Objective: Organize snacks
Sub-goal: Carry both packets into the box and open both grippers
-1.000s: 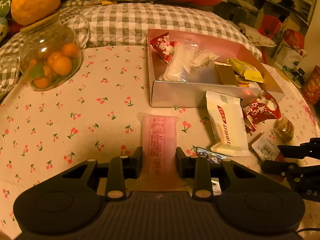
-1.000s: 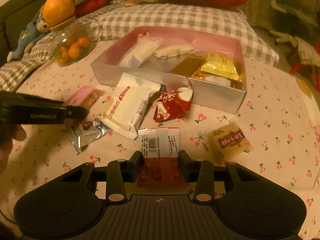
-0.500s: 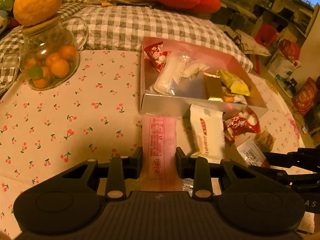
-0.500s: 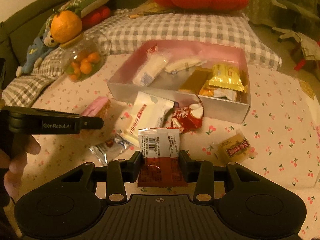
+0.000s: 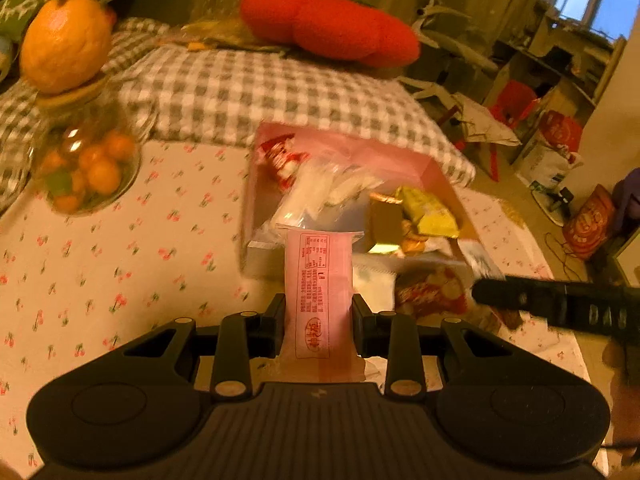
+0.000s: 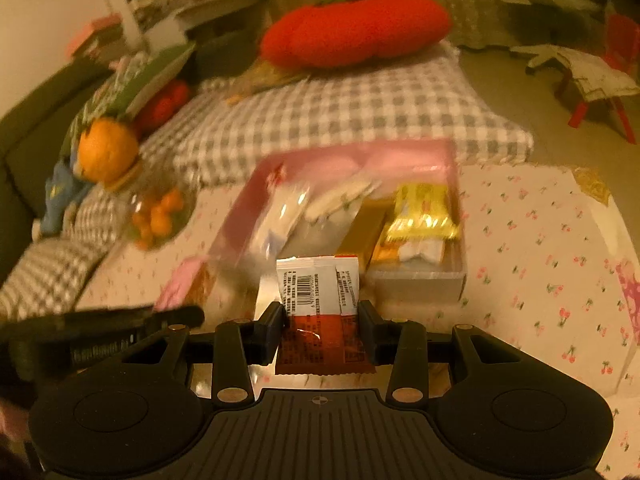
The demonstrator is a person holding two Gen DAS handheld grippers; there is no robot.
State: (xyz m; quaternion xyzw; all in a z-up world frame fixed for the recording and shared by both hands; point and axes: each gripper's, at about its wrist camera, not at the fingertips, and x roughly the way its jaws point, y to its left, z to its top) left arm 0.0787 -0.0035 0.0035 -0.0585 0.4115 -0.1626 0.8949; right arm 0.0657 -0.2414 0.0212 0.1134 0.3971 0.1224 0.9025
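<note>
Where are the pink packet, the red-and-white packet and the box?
pink packet [image 5: 318, 292], left wrist view, middle of its printed face.
red-and-white packet [image 6: 320, 312], right wrist view, where white meets red.
box [image 6: 416, 284], right wrist view, near front wall.

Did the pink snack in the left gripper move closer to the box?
Yes. The pink snack now reaches the box's near wall, lifted off the cherry cloth.
</note>
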